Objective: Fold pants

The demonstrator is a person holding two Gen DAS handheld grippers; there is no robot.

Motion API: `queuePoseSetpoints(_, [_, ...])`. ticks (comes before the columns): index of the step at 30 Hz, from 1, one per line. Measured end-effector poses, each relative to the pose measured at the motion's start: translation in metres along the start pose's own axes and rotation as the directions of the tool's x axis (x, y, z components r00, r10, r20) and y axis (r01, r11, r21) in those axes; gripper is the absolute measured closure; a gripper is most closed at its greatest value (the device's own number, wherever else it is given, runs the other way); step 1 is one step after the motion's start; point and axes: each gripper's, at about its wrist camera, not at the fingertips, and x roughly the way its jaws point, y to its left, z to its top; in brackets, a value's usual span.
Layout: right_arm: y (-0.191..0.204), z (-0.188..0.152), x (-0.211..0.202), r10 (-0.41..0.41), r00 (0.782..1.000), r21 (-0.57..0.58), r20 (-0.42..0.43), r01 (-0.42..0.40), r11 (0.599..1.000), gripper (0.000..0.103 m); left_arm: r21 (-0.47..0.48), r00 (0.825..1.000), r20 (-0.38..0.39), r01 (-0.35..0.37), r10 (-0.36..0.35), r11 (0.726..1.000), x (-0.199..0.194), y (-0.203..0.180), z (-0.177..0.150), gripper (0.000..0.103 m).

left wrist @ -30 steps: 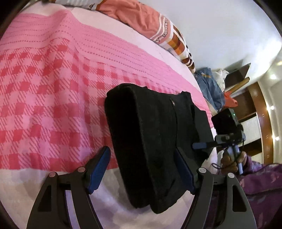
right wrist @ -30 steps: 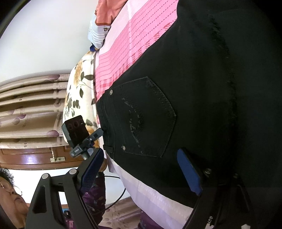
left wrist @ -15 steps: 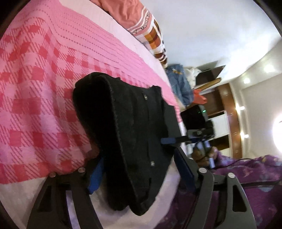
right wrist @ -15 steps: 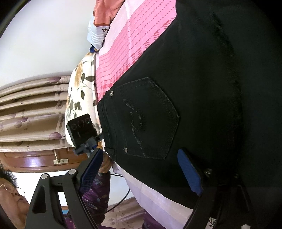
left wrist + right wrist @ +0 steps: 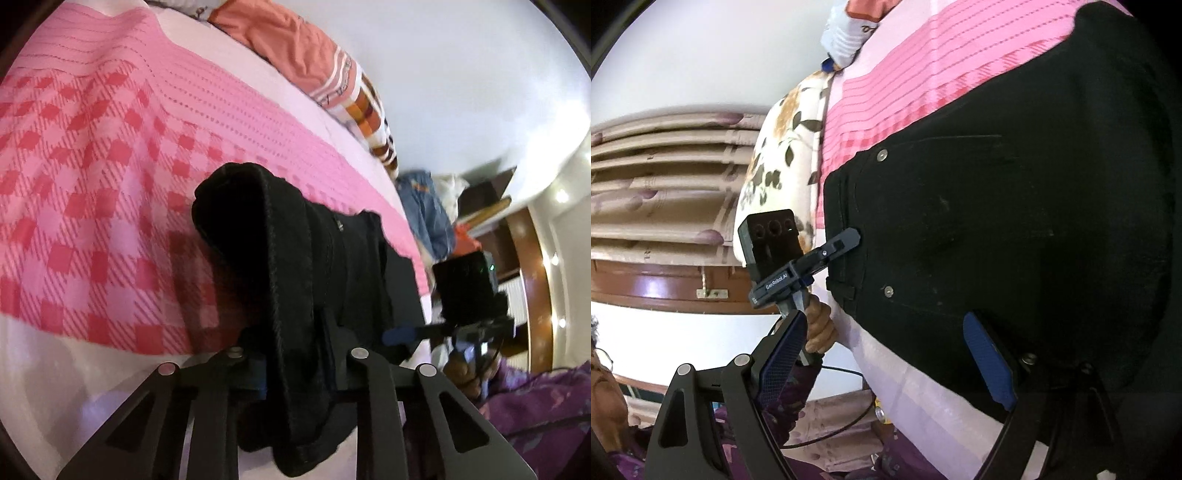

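Folded black pants (image 5: 332, 266) lie on a pink checked bedspread (image 5: 92, 177). My left gripper (image 5: 295, 354) is at their near edge, its jaws closing, and the thick folded fabric is pinched between the pads. In the right wrist view the pants (image 5: 997, 221) fill the right side, back pocket and rivets up, and the left gripper (image 5: 846, 238) bites the waistband. My right gripper (image 5: 886, 358) stands open just above the pants' near edge, with its right finger (image 5: 988, 362) over the cloth and its left finger (image 5: 783, 354) off the bed's side. It holds nothing.
An orange striped pillow (image 5: 332, 66) lies at the head of the bed and a floral pillow (image 5: 783, 147) at its side. Blue clothes (image 5: 424, 210) and wooden furniture (image 5: 532, 280) stand beyond the bed. A person's hand (image 5: 816, 325) and purple sleeve are beside the bed edge.
The left jaws have come together onto the pants' folded edge and lifted it a little. In the right wrist view the left gripper's tip has reached the waistband. The right jaws stay wide.
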Motion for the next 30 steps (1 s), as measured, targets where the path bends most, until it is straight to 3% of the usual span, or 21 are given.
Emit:
queuePoseSetpoints(4, [0.001, -0.001, -0.012, 0.046, 0.998, -0.003, 0.032, -0.046, 0.999, 0.019, -0.008, 0.995, 0.069, 0.069, -0.068, 0.998, -0.007, -0.029, 0.0, 0.087])
queuePoseSetpoints(9, [0.008, -0.002, -0.032, 0.166, 0.982, -0.022, 0.088, -0.165, 0.986, 0.019, 0.013, 0.989, 0.071, 0.132, -0.132, 0.991, 0.002, -0.074, 0.003, 0.088])
queuePoseSetpoints(15, [-0.008, -0.002, -0.057, 0.332, 0.928, 0.029, 0.168, -0.341, 0.94, 0.015, 0.02, 0.979, 0.063, 0.195, -0.196, 0.981, 0.026, -0.121, 0.007, 0.088])
queuePoseSetpoints(19, [-0.029, -0.007, -0.083, 0.414, 0.879, 0.068, 0.236, -0.44, 0.895, 0.012, -0.04, 0.954, 0.083, 0.292, -0.288, 0.956, 0.057, -0.142, 0.008, 0.088])
queuePoseSetpoints(22, [-0.042, -0.008, -0.105, 0.439, 0.856, 0.072, 0.273, -0.473, 0.878, 0.008, -0.053, 0.942, 0.074, 0.333, -0.329, 0.942, 0.088, -0.163, 0.008, 0.088])
queuePoseSetpoints(25, [-0.057, -0.01, -0.127, 0.43, 0.851, 0.08, 0.303, -0.472, 0.878, 0.001, -0.064, 0.935, 0.033, 0.354, -0.353, 0.933, 0.126, -0.183, 0.004, 0.088])
queuePoseSetpoints(30, [-0.1, -0.022, -0.158, 0.437, 0.833, 0.127, 0.338, -0.501, 0.856, 0.001, -0.058, 0.93, -0.058, 0.359, -0.363, 0.931, 0.194, -0.214, 0.003, 0.086])
